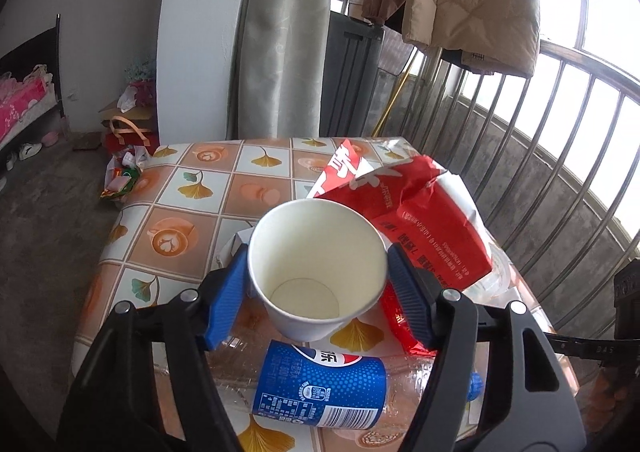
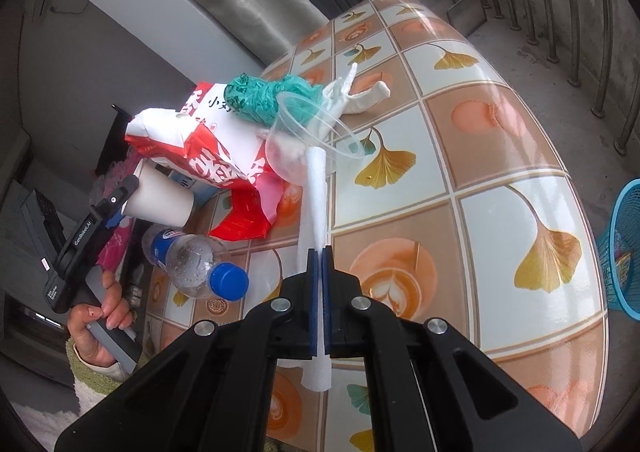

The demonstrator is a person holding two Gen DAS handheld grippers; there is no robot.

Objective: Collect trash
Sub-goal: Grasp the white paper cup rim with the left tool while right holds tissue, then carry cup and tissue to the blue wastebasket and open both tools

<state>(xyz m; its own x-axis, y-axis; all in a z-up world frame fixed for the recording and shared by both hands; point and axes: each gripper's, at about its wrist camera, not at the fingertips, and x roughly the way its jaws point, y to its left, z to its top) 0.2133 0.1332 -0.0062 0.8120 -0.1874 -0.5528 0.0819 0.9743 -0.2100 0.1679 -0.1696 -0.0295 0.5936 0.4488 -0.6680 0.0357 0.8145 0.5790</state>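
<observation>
My left gripper [image 1: 317,256] is shut on a white paper cup [image 1: 316,276], its blue pads pressing both sides of the rim. The empty cup hangs tilted above the table; the right wrist view shows it too [image 2: 162,201]. Below it lies a clear Pepsi bottle [image 1: 320,388] with a blue label and blue cap [image 2: 229,280]. My right gripper [image 2: 320,252] is shut on a long white foam strip [image 2: 314,191], which reaches up to a clear plastic cup [image 2: 296,155]. A red and white bag [image 1: 404,207] lies behind the paper cup.
The tablecloth [image 2: 460,155] has orange and white squares with leaf prints. A green plastic bag [image 2: 268,95] and crumpled white tissue [image 2: 356,95] lie by the clear cup. A blue mesh basket [image 2: 624,248] stands on the floor to the right. A railing [image 1: 560,155] runs behind the table.
</observation>
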